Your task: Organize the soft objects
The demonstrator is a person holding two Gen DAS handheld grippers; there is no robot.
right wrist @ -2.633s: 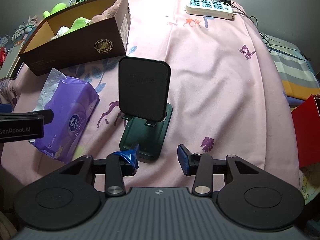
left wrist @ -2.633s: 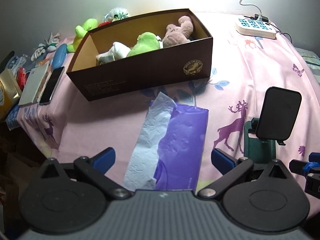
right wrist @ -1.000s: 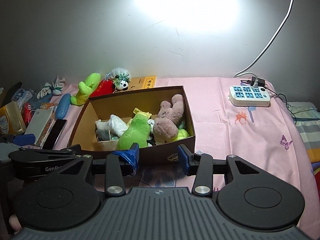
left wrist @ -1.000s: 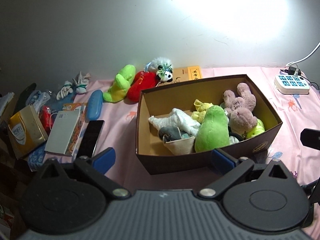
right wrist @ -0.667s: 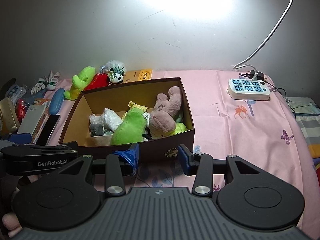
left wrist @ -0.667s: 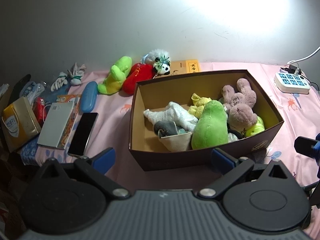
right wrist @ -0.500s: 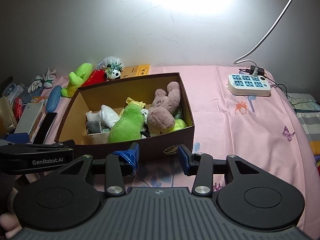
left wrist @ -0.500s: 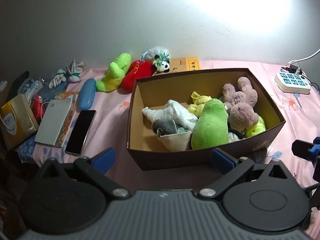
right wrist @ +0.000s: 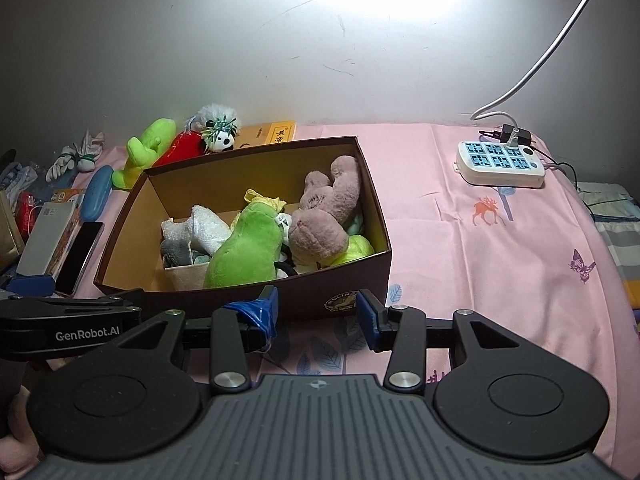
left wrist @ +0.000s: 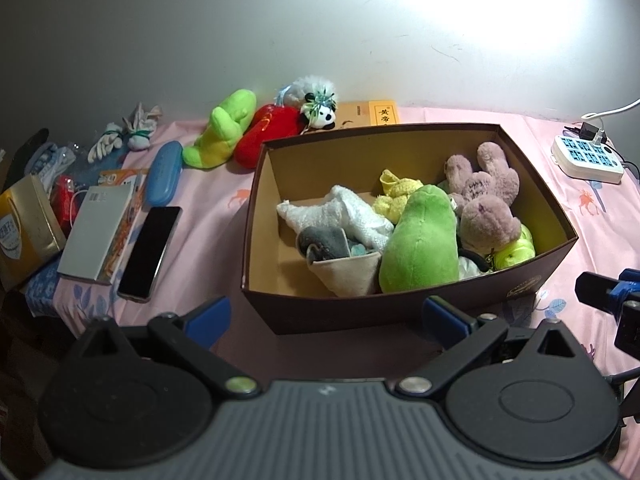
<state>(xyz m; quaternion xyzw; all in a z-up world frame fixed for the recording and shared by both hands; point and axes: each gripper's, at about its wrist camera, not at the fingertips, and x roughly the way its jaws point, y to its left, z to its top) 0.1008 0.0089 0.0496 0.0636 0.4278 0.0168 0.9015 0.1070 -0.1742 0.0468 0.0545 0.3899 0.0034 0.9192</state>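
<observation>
A brown cardboard box (left wrist: 516, 286) (right wrist: 372, 276) stands on the pink cloth and holds several soft toys: a green plush (left wrist: 424, 240) (right wrist: 248, 248), a mauve bunny (left wrist: 486, 204) (right wrist: 324, 220), a white cloth (left wrist: 340, 214), a yellow piece (left wrist: 394, 196). Behind the box lie a green plush (left wrist: 226, 130) (right wrist: 146, 148), a red plush (left wrist: 262, 132) and a panda toy (left wrist: 318, 104) (right wrist: 218, 128). My left gripper (left wrist: 324, 316) is open and empty before the box's near wall. My right gripper (right wrist: 318, 312) is open and empty at the box's front right corner.
Left of the box lie a phone (left wrist: 150, 246), a grey box (left wrist: 96, 238), a blue case (left wrist: 164, 172), white gloves (left wrist: 120, 136) and a gold tin (left wrist: 24, 228). A white power strip (right wrist: 500, 164) with a cable sits at the back right. A yellow book (right wrist: 276, 132) lies behind the box.
Both grippers have lifted and tilted up from the tissue pack and phone stand to face the box, then drifted slightly closer to it. Both stay open and empty.
</observation>
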